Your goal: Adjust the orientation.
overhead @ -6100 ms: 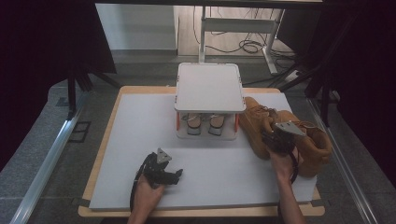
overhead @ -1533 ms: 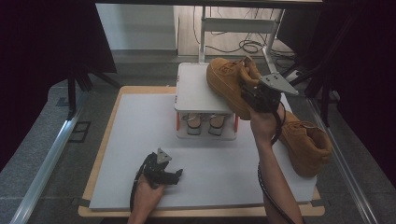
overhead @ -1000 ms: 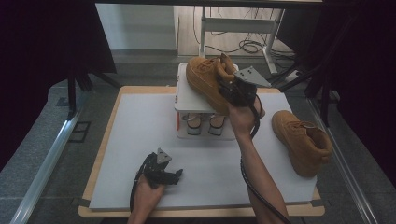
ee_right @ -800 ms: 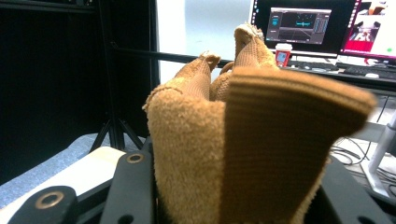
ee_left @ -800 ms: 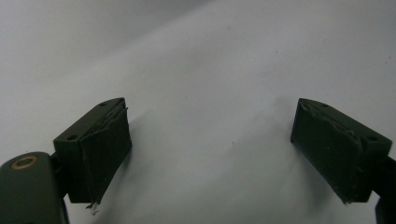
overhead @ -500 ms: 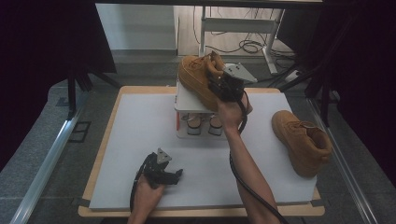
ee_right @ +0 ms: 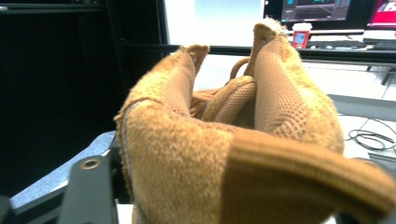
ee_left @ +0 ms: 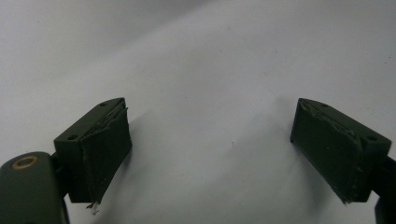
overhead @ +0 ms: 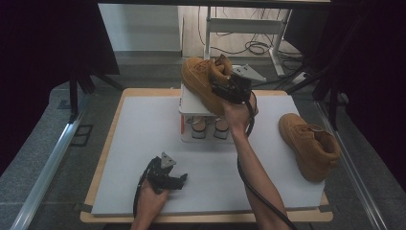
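Right claw sits at the heel collar of the tan boot, upper centre of the high view, with the boot lying on top of the small white shoe rack. Its jaws have just been opening, the collar between them; whether the pads press on it I cannot tell. Risk: the boot overhangs the rack's right edge and looks tilted, so a release now could let it tip off onto the desk. A snagged collar could drag it back. Second boot lies at right. Left claw rests spread on the desk, empty.
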`<act>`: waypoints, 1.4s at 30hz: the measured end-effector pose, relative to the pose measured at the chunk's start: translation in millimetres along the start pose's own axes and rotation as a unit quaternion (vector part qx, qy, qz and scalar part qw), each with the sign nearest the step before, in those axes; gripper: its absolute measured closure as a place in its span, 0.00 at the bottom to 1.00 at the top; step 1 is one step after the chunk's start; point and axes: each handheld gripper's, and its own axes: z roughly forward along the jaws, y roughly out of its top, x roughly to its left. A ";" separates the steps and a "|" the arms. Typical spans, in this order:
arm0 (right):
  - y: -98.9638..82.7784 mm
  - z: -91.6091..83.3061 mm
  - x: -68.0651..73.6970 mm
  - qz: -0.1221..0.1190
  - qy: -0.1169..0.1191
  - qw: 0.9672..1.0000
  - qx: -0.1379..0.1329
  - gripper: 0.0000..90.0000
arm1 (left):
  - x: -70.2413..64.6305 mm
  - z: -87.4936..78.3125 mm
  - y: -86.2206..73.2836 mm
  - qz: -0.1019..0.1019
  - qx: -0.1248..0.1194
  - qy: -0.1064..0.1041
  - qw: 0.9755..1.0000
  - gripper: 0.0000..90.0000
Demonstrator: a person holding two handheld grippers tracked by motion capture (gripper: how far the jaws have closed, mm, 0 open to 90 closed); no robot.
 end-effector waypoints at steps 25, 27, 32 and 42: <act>-8.5 -5.4 -8.2 -0.066 0.053 0.995 0.057 0.00 | -0.1 0.2 0.0 -0.001 0.000 0.000 1.000 0.13; -10.2 -7.8 -8.8 -0.072 0.056 0.994 0.061 0.00 | -0.1 0.1 0.0 -0.001 -0.001 0.000 1.000 0.13; -13.4 -14.6 -12.3 -0.074 0.070 0.993 0.062 0.00 | -0.1 0.1 0.0 -0.001 0.000 0.000 1.000 0.13; -17.5 -28.5 -15.4 -0.050 0.092 0.991 0.087 0.03 | -0.1 0.0 0.1 -0.001 0.000 0.000 1.000 0.13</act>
